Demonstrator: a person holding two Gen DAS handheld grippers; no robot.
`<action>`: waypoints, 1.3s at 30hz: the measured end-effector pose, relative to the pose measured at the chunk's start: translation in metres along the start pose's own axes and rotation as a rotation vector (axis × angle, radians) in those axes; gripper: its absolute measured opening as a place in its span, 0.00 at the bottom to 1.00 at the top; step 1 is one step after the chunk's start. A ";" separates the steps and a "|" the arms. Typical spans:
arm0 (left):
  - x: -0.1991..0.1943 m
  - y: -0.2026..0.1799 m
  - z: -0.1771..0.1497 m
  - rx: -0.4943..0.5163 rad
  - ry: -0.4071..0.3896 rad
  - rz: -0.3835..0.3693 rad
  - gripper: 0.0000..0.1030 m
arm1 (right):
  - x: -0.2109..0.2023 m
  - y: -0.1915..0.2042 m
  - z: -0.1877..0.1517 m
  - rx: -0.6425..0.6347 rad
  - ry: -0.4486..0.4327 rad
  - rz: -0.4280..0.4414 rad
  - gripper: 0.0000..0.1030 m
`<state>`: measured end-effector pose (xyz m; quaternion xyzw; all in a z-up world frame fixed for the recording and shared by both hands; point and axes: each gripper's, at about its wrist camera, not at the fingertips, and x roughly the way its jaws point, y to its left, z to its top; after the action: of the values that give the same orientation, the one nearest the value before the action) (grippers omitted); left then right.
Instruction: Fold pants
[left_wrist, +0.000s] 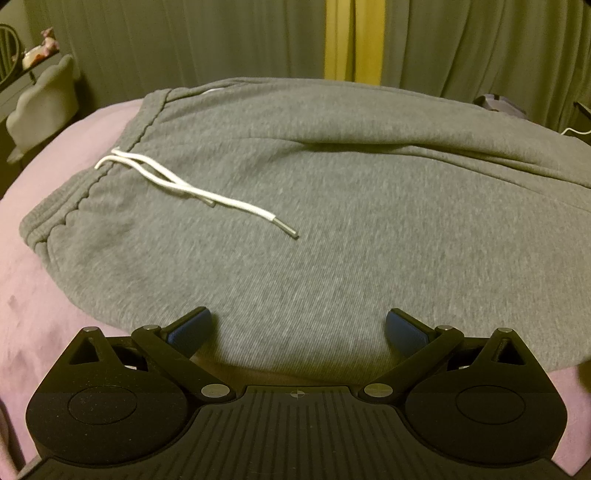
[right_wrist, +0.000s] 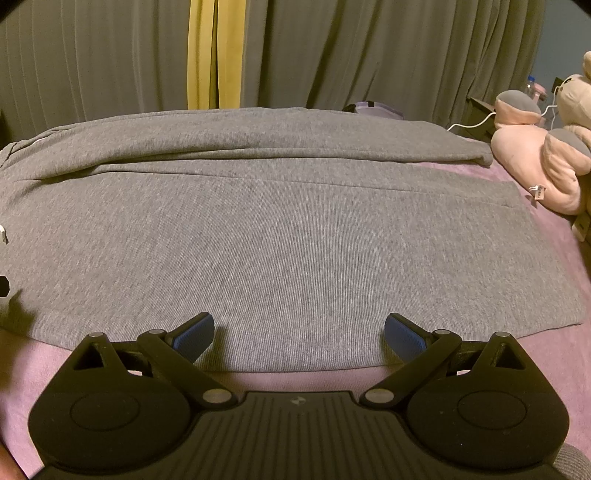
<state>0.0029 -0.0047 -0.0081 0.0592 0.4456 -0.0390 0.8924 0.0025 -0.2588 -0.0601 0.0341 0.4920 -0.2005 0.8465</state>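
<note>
Heather-grey pants (left_wrist: 332, 229) with white drawstring (left_wrist: 177, 181), on pink bedsheet (left_wrist: 33, 295); behind the pants, olive curtains (right_wrist: 369, 55), yellow strip (right_wrist: 214, 55).

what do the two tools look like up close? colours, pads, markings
The left tool and the right tool look alike: matte black bodies with a ribbed centre panel, two round housings either side, and black linkage arms on silver pivot pins. Each finger carries a blue textured pad. The left has a small crosshair mark at centre, the right a small pale logo. No cables or sleeves show.
</note>
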 end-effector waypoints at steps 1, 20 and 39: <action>0.000 0.000 0.000 0.000 0.000 0.000 1.00 | 0.000 0.000 0.000 0.000 0.000 -0.001 0.96; 0.002 -0.003 0.001 0.015 0.010 0.014 1.00 | 0.000 0.000 -0.001 -0.001 0.006 0.002 0.96; 0.002 -0.005 0.001 0.027 0.015 0.015 1.00 | 0.003 0.001 -0.001 -0.002 0.018 0.004 0.96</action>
<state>0.0037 -0.0094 -0.0094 0.0748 0.4512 -0.0381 0.8885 0.0034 -0.2582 -0.0634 0.0361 0.4995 -0.1981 0.8426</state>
